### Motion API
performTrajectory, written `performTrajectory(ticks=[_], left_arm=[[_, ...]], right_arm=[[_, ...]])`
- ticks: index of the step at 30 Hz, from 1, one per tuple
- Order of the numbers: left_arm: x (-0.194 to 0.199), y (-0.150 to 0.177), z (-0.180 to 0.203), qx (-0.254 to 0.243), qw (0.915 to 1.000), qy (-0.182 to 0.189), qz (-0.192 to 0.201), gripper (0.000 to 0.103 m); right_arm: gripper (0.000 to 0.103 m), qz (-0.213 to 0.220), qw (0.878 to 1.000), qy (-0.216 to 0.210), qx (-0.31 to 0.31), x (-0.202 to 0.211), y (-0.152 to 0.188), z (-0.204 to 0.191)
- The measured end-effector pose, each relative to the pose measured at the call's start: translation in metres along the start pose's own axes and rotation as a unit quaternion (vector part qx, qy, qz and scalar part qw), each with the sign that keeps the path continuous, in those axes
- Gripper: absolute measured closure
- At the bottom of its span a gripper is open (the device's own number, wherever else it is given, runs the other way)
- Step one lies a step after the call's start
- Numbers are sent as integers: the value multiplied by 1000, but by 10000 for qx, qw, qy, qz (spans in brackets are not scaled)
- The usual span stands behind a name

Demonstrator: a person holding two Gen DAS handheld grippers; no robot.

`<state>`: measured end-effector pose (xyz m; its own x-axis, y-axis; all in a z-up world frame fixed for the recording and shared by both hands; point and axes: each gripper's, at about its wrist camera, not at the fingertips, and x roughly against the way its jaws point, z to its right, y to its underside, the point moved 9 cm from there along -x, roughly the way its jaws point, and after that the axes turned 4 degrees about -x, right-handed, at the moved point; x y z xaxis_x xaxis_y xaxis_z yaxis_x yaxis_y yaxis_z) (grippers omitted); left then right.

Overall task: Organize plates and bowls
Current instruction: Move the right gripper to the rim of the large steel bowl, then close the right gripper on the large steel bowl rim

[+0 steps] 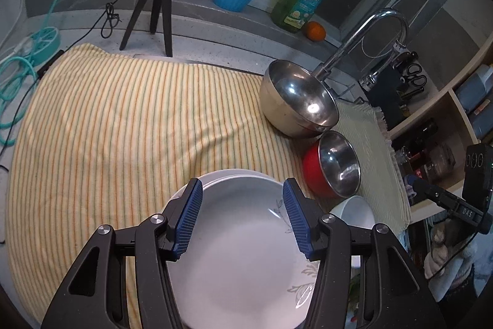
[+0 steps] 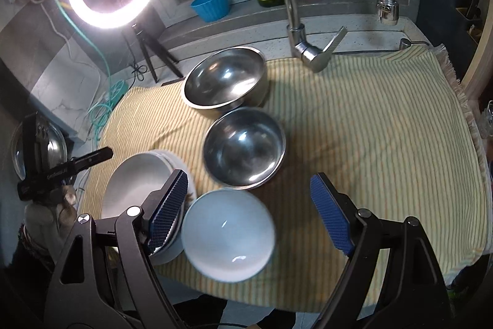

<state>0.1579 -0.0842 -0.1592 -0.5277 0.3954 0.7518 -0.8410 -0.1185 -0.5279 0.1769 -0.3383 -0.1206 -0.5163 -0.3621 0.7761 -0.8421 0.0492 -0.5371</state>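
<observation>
We hold our left gripper (image 1: pixel 243 215) with its jaws apart above the stacked white floral plates (image 1: pixel 240 255) at the striped yellow towel's (image 1: pixel 123 128) near edge. Our right gripper (image 2: pixel 249 211) gapes empty over the white ceramic bowl (image 2: pixel 228 235), which sits beside the plates, with two steel bowls (image 2: pixel 245 147) farther along the towel.
</observation>
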Motion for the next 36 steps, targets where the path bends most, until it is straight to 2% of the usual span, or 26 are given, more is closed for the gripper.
performTrajectory(ticks=[8,18,24,26,32,36], left_arm=[[-19,-14,19,269,9995,48,152,50],[-44,-45,33,656,9974,163,240,50],[-64,-61,34,826,9962,159,215,50],[-71,-65,35,846,9961,155,196,50],[-91,-72,35,952,9953,147,72,50],[-99,-76,31,1039,9945,141,31,50]], right_arm=[[19,-148,9993,-292,-163,-22,-43,33],[19,-439,9973,-582,76,-69,-74,30],[25,-619,9947,-810,143,-96,-90,24],[32,-681,9939,-856,160,-104,-93,22],[45,-887,9909,-1010,15,-127,-101,23],[47,-976,9888,-1127,-105,-138,-106,23]])
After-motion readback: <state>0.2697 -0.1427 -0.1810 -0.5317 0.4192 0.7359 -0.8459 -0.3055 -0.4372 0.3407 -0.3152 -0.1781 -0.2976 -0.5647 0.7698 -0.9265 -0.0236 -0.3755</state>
